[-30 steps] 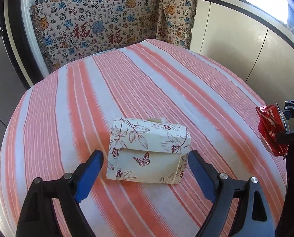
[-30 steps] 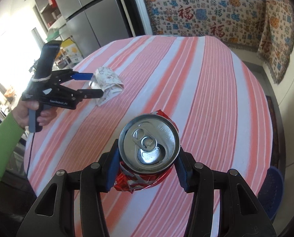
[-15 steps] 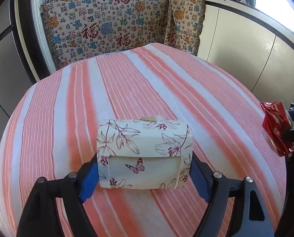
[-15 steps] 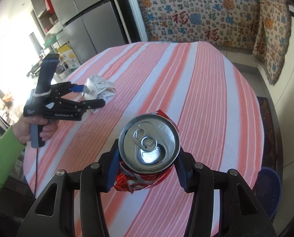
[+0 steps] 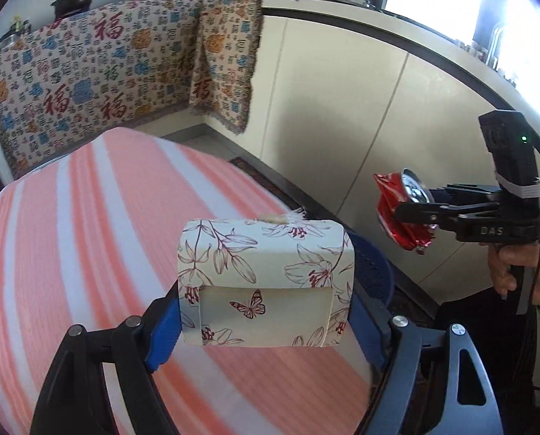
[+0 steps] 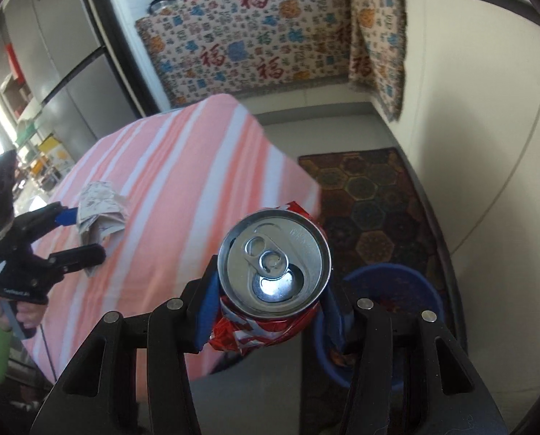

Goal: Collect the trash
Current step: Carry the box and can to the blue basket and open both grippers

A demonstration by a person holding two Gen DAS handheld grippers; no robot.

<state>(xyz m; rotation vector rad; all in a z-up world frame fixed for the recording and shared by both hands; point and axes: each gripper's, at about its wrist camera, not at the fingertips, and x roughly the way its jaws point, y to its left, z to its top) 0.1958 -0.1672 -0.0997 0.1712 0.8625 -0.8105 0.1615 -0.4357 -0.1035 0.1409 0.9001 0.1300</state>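
My left gripper [image 5: 266,317] is shut on a white floral tissue pack [image 5: 266,275], held up off the striped table [image 5: 70,253] near its right edge. In the right wrist view the same pack [image 6: 101,214] looks crumpled, held in the left gripper [image 6: 78,233] over the table [image 6: 168,188]. My right gripper [image 6: 270,313] is shut on a crushed red soda can [image 6: 275,268], its silver top facing the camera. The can hangs beyond the table edge, above and left of a blue bin [image 6: 426,290]. The left wrist view shows the can [image 5: 393,214] in the right gripper [image 5: 415,206].
The blue bin [image 5: 377,272] stands on the floor by the table, partly hidden behind the pack. A patterned rug [image 6: 371,188] lies beside it. Cream cabinets [image 5: 342,116] and a cloth-draped counter [image 5: 88,79] ring the space. A fridge [image 6: 59,72] stands at left. Hands hold both handles.
The left gripper closed on the tissue pack and lifted it off the table. Both grippers swung right toward the table edge, bringing the floor, rug and blue bin into view.
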